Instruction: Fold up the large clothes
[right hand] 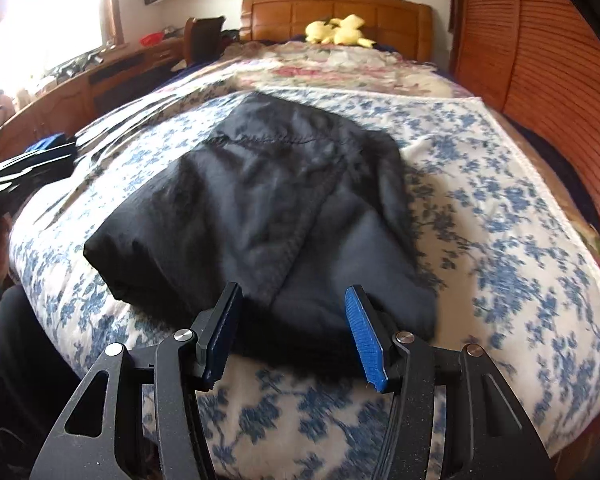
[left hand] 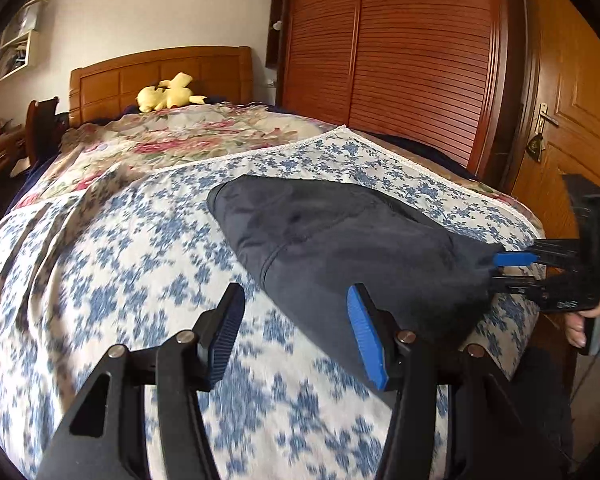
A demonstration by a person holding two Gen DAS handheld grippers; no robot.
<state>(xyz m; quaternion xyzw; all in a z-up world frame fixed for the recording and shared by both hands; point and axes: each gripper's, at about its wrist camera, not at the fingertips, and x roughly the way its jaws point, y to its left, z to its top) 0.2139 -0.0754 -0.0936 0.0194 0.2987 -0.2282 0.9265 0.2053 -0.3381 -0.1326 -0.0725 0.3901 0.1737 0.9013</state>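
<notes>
daylight is blowing out the window (right hand: 40, 16); fisheye is bending edges, and motion blur is smearing the bedspread (right hand: 520, 240).

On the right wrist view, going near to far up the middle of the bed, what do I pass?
Right tool → dark folded garment → blue floral sheet → pink floral quilt → yellow plush toy → wooden headboard.
</notes>
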